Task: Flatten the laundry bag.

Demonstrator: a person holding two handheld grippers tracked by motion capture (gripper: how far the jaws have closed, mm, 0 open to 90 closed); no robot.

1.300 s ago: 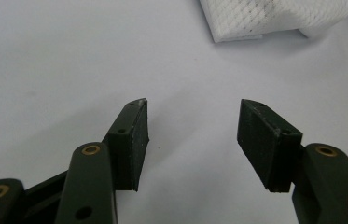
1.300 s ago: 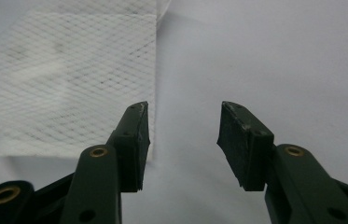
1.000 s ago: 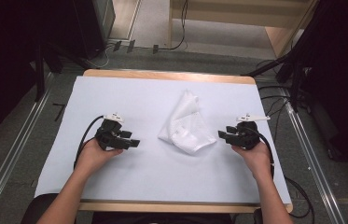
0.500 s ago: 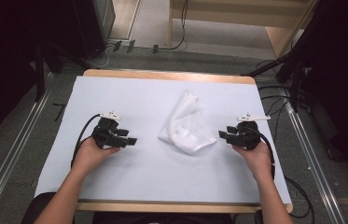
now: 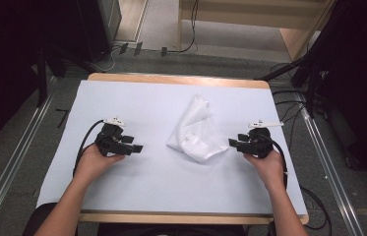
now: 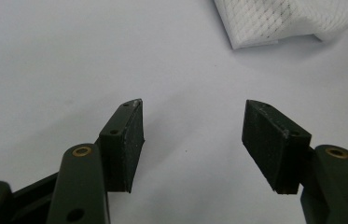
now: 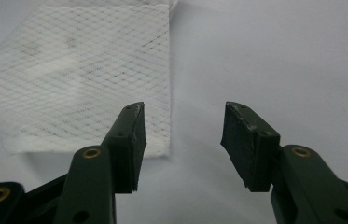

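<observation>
A crumpled white mesh cloth [image 5: 196, 132] lies on the white-covered table [image 5: 161, 187], right of centre. My left gripper [image 5: 136, 145] rests on the table left of the cloth, pointing toward it, jaws open and empty. In the left gripper view the left gripper [image 6: 192, 133] stands open over bare sheet, with the cloth [image 6: 293, 18] ahead at the upper right. My right gripper [image 5: 232, 142] sits just right of the cloth's near corner. In the right gripper view the right gripper [image 7: 183, 135] is open; its jaws have just been opening, with nothing between them. The cloth [image 7: 78, 79] lies ahead, left of the gap.
The table's wooden edge [image 5: 181, 78] shows at the back. Black cables [image 5: 314, 196] trail from both grippers. Metal rails [image 5: 18, 162] run along the floor on either side, and wooden furniture [image 5: 255, 14] stands behind the table.
</observation>
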